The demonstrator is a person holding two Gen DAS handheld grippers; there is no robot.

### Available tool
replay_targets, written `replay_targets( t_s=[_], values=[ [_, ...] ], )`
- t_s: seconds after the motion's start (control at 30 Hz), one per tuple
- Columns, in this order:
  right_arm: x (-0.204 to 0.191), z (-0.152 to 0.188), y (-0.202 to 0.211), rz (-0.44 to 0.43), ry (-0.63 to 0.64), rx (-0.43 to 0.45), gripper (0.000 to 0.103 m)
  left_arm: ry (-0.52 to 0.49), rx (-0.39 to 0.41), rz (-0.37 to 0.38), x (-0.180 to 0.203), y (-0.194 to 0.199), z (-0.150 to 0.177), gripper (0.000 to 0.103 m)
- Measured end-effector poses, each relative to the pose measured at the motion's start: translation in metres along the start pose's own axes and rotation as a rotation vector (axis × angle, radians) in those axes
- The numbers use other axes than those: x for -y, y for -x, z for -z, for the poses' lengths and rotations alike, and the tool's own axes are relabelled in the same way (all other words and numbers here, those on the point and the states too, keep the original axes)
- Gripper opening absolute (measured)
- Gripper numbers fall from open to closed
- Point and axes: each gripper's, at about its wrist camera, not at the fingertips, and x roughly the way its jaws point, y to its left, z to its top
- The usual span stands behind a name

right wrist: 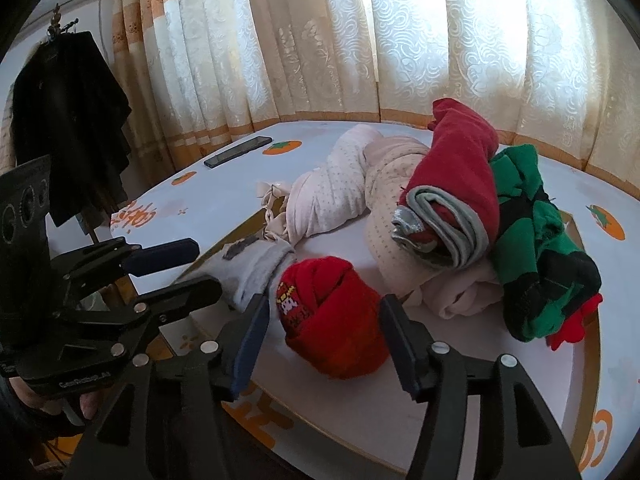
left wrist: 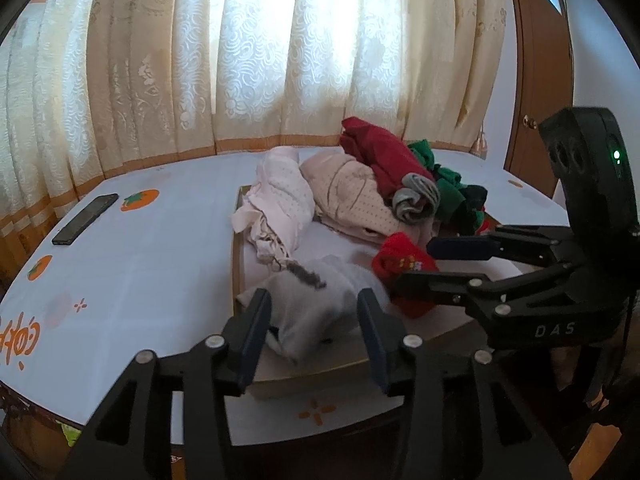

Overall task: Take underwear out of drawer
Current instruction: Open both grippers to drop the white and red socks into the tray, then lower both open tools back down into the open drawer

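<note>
A: Edges first. Where's the drawer (left wrist: 240,280)?

B: Shallow wood-rimmed tray on the tabletop (left wrist: 160,248), white liner. Front rim runs just ahead of the left gripper (left wrist: 314,334); left rim has bare tabletop beside it, w/ a phone (left wrist: 85,219) well apart near the far left edge. Curtain (left wrist: 280,48) hangs right behind the tabletop's back edge.

A: Fingers?

B: Left gripper's fingers spread wide, nothing between them, lined up on the grey underwear (left wrist: 316,316) at the drawer's front left. Right gripper (right wrist: 324,340) also wide, holding nothing, red rolled garment (right wrist: 332,320) sits in front of the gap. Can't tell if pads touch cloth.

A: Room to move?

B: Open liner strip betw. the front items and the back pile. From the left wrist view, the right gripper (left wrist: 416,268) comes in from the right, close beside the red roll, so the 2 grippers are near each other.

A: What crowds it?

B: Back of drawer: pink dotted bundle (left wrist: 280,204), beige bundle (left wrist: 348,200), dark red roll w/ grey band (right wrist: 456,200) on top, green-black piece (right wrist: 536,256) at right. A dark coat (right wrist: 68,120) hangs off to the left, clear of the tabletop.
</note>
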Motion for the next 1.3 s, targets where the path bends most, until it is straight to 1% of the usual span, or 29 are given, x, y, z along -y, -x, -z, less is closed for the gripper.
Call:
replay_targets(
  t_s=[0.1,0.3,0.47,0.6,0.8,0.9,1.13,1.3],
  values=[
    [-0.001,0.002,0.004,-0.002,-0.005,0.003,0.061,0.007,0.005,-0.001,0.000,0.003,0.002,0.052],
    [-0.003,0.007,0.009,-0.011,-0.006,-0.003,0.062,0.023,0.004,0.007,0.001,0.008,0.007,0.056],
    [-0.005,0.015,0.018,-0.016,0.001,-0.006,0.062,0.032,0.006,0.017,0.004,0.014,0.012,0.056],
    [-0.005,0.020,0.028,-0.013,0.000,-0.009,0.063,0.039,0.007,0.027,0.007,0.019,0.016,0.060],
    [-0.011,0.034,0.046,-0.021,0.024,-0.020,0.063,0.020,-0.003,0.061,0.024,0.028,0.028,0.062],
    [-0.012,0.047,0.059,-0.023,0.033,-0.036,0.064,0.007,-0.019,0.082,0.033,0.030,0.035,0.063],
    [-0.006,0.081,0.086,0.001,0.029,-0.062,0.066,-0.034,-0.087,0.124,0.057,0.027,0.059,0.064],
    [0.004,0.109,0.095,0.022,0.007,-0.104,0.067,-0.062,-0.140,0.151,0.073,0.022,0.076,0.065]
  ],
)
